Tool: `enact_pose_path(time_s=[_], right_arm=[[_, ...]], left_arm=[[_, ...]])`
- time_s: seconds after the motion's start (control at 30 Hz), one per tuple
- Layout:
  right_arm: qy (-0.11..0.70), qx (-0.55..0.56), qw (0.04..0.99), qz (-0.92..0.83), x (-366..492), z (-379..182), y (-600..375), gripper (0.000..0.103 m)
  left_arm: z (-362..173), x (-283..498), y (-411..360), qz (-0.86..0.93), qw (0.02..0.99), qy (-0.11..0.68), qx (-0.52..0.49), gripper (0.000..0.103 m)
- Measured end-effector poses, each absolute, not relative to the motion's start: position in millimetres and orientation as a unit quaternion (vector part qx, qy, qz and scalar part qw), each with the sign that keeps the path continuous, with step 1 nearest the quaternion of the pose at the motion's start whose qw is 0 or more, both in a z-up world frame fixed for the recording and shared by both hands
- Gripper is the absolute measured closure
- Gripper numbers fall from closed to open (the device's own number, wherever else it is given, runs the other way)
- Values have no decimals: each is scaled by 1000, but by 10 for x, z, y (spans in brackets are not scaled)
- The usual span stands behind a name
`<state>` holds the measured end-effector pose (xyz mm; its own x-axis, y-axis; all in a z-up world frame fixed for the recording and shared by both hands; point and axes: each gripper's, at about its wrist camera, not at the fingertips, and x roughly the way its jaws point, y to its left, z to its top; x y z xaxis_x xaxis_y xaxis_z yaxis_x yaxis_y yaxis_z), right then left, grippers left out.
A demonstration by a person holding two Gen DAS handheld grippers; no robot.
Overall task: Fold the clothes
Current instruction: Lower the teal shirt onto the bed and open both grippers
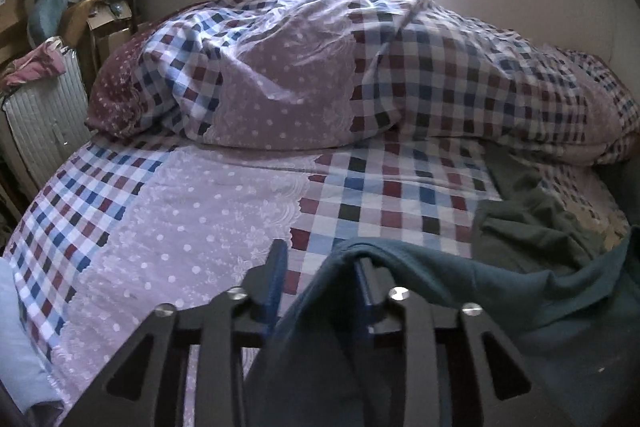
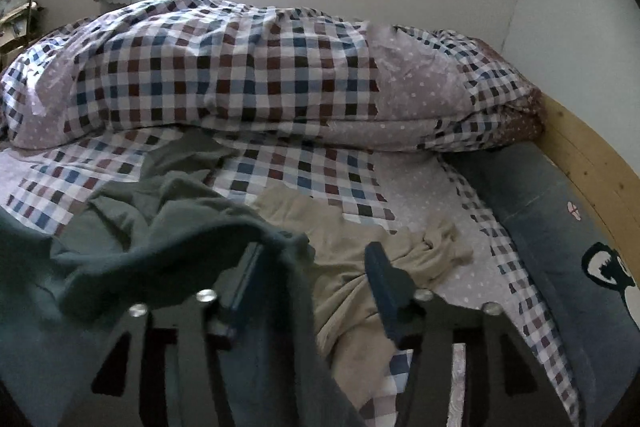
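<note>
A dark teal garment point(image 1: 480, 287) lies on the checked bed sheet point(image 1: 380, 195) and stretches between both grippers. In the left wrist view my left gripper point(image 1: 320, 267) has its jaws apart; the teal cloth drapes over the right finger and hangs into the gap, not pinched. In the right wrist view the teal garment point(image 2: 120, 267) drapes over the left finger of my right gripper point(image 2: 314, 267), whose jaws stand wide apart, with the right fingertip point(image 2: 378, 267) bare. An olive garment point(image 2: 160, 195) and a beige garment point(image 2: 352, 247) lie crumpled beyond.
A bunched checked duvet point(image 1: 320, 67) fills the far half of the bed. A blue pillow point(image 2: 560, 227) lies along the wooden bed frame point(image 2: 580, 155) on the right. A radiator point(image 1: 44, 123) and cardboard boxes point(image 1: 108, 23) stand at the left.
</note>
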<state>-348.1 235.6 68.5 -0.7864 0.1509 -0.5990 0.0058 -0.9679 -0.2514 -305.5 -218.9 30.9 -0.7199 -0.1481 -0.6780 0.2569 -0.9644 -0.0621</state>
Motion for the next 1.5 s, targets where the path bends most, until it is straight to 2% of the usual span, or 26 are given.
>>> enact_pose_path(time_s=[0.07,0.17,0.3,0.37,0.4,0.5,0.6,0.7,0.8,0.97,1.17,1.23,1.33,1.5], right_arm=[[-104,-330,42,937,-3468,678,2452,42],[-70,-339,44,937,-3429,685,2617,42],[6,-365,-35,930,-3295,812,2692,42],[25,-376,-82,923,-3234,890,2602,42],[25,-379,-98,920,-3203,921,2530,42],[5,-389,-139,911,-3109,981,2231,42],[1,-412,-161,897,-3101,935,1983,42],[10,-433,-169,885,-3117,862,1815,42],[-6,-434,-164,886,-3104,828,1714,42],[-12,-431,-162,887,-3070,807,1675,42],[77,-446,-163,877,-3239,803,1789,42],[123,-458,-166,864,-3318,770,1825,42],[163,-490,-152,843,-3441,639,1820,42],[151,-505,-122,841,-3560,505,1690,45]], left_arm=[[285,-3020,-2277,-925,111,86,352,35],[307,-2866,-2374,-927,104,101,347,33],[400,-2454,-2380,-938,86,102,320,31],[475,-2257,-2320,-946,77,95,301,19],[513,-2166,-2287,-950,72,91,291,17],[544,-2235,-2275,-946,70,77,307,17],[370,-2540,-2346,-913,78,75,393,17],[148,-2604,-2293,-888,29,80,452,17],[41,-2475,-2132,-888,-1,40,459,17],[265,-1880,-2070,-925,12,75,372,17],[854,-743,-1831,-970,29,120,208,17],[991,-420,-1764,-978,29,132,160,14],[995,-135,-1722,-980,16,161,115,2],[782,-127,-1675,-979,-1,167,117,1]])
